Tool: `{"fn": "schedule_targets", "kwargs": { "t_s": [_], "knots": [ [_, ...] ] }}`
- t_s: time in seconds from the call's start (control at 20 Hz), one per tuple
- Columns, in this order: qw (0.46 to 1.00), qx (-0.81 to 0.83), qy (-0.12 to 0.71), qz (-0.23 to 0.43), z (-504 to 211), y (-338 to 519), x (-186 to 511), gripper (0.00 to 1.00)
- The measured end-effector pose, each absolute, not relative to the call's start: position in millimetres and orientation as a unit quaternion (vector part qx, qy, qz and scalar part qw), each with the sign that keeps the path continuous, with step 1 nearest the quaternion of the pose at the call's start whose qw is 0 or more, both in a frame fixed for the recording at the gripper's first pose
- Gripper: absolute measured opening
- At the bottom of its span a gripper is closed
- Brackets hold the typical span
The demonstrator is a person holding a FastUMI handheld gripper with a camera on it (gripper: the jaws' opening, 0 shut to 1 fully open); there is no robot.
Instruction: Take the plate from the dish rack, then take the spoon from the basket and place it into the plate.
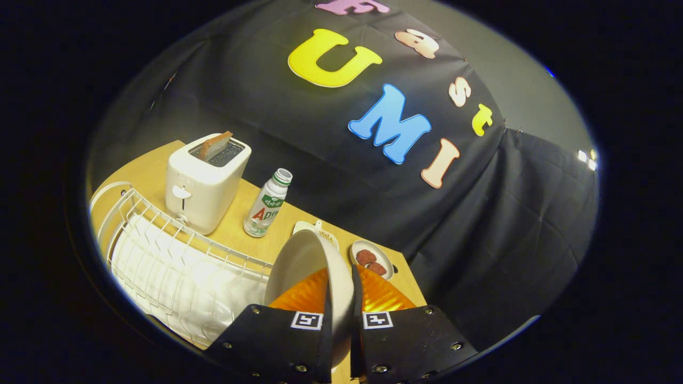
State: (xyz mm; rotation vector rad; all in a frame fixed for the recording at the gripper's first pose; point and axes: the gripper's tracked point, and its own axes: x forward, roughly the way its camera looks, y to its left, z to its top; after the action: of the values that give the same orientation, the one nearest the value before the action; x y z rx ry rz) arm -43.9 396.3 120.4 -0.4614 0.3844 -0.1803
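Note:
A white plate [299,264] stands on edge between my fingers, its rim pinched by both of them. My gripper [340,288] is shut on that rim and holds the plate up above the table, just right of the white wire dish rack [176,266]. The plate tilts with its hollow side facing the rack. The rack's slots near my fingers hold nothing.
A white toaster [205,181] with a slice of bread stands behind the rack. A small drink bottle [267,205] is beside it. Beyond the plate sit a small white dish [320,230] and a saucer with red pieces [372,258] on the wooden table [240,224].

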Motion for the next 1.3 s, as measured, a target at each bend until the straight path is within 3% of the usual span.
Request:
{"fn": "schedule_targets", "kwargs": {
  "t_s": [0.5, 1.3],
  "knots": [
    [0.956, -0.218, 0.144, -0.133, 185.2, 358.0, -101.1, 0.13],
    [0.959, -0.247, 0.135, -0.013, 142.2, 410.1, -233.2, 0.13]
  ]
}}
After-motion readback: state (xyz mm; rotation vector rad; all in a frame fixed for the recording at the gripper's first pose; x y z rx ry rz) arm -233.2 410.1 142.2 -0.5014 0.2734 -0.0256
